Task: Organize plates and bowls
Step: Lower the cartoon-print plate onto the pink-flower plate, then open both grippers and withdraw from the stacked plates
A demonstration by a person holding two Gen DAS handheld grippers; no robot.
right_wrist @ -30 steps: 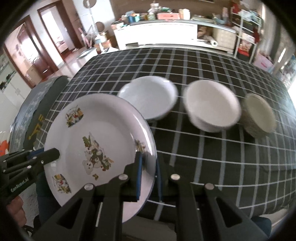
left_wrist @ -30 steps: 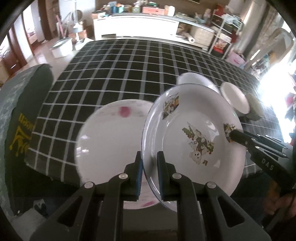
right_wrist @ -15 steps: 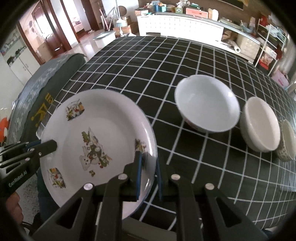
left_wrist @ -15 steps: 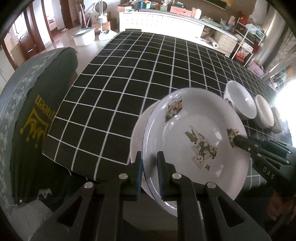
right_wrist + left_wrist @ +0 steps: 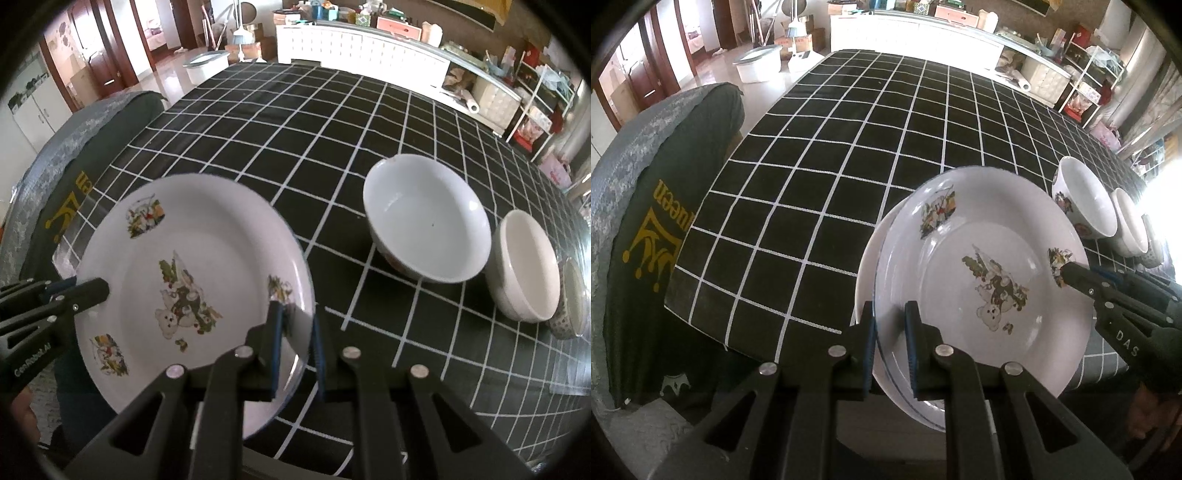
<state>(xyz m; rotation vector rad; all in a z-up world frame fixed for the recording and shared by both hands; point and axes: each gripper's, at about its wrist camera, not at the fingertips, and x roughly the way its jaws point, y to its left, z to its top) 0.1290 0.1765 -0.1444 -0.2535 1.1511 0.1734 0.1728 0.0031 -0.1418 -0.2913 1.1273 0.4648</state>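
Observation:
A white plate with cartoon prints (image 5: 990,280) is held by both grippers at opposite rims, over the table's near edge. My left gripper (image 5: 889,332) is shut on its near-left rim; it also shows in the right wrist view (image 5: 92,291). My right gripper (image 5: 295,339) is shut on the plate (image 5: 192,273) at its right rim; it also shows in the left wrist view (image 5: 1071,271). A plain white plate (image 5: 868,266) lies directly under it, mostly hidden. To the right stand a large white bowl (image 5: 424,218), a smaller white bowl (image 5: 524,269) and a patterned bowl (image 5: 572,302).
The table has a black cloth with a white grid (image 5: 886,140). A chair draped in dark fabric with gold lettering (image 5: 653,229) stands at the table's left. Cabinets and shelves (image 5: 362,48) line the far wall.
The printed plate, held by both grippers, has moved left from beside the plain plate to right over it, now covering most of it. Both grippers stayed shut on it.

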